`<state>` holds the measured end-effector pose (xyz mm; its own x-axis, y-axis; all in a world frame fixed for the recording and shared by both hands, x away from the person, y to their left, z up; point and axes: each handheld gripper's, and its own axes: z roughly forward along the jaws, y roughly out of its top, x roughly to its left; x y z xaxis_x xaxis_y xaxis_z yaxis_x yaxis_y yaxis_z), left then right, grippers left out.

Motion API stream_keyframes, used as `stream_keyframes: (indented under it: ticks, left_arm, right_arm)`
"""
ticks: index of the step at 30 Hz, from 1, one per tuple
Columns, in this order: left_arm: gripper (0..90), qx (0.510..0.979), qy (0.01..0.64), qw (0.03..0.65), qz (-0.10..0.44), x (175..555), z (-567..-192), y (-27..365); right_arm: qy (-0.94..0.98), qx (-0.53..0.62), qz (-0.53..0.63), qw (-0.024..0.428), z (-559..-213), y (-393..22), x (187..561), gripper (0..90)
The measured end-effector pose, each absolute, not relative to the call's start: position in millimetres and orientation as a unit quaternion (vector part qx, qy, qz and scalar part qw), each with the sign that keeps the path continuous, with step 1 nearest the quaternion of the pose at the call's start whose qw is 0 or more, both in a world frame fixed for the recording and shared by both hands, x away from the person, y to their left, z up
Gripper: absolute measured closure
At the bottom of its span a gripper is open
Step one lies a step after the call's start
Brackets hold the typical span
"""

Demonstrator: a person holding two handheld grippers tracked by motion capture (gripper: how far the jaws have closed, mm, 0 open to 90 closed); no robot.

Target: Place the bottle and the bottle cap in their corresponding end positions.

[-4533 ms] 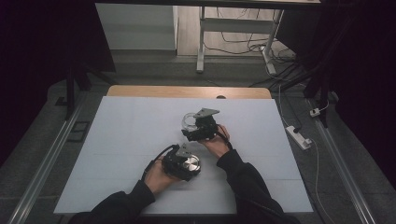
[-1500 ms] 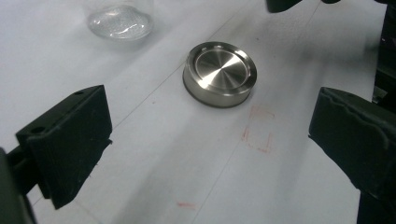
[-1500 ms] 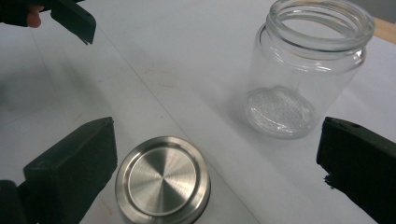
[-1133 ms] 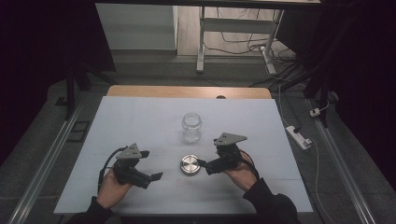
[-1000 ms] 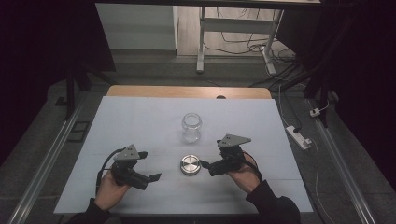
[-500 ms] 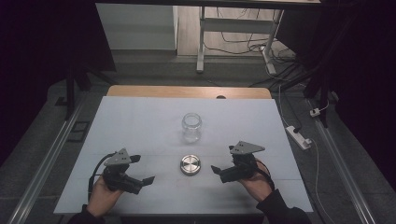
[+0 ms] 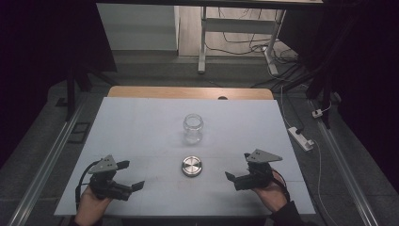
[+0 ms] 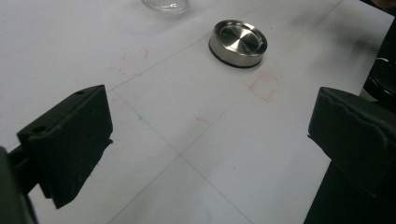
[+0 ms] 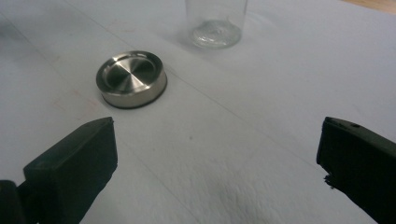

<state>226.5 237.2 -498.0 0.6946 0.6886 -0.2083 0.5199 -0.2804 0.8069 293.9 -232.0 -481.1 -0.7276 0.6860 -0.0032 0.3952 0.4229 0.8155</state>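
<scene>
currently | left tongs (image 7: pixel 131 174): wide apart, empty | right tongs (image 7: pixel 237 165): wide apart, empty | metal lid (image 7: pixel 192 166) between them

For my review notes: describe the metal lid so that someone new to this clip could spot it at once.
Start at the white table and find the clear glass jar standing open near its middle. Just in front of it, toward the person, lies the metal lid, apart from the jar. It is a low, round, shiny steel disc with a dark rim at its base.
</scene>
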Motion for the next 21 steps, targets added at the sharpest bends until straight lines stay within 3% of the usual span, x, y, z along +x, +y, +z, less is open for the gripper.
stream_keyframes:
  ticks: [21]
  left_arm:
    - [0.0,0.778,0.427,0.447,0.111,199,-509,268]
  right_arm:
    - [0.806,0.39,0.398,0.203,-493,-286,262,0.0]
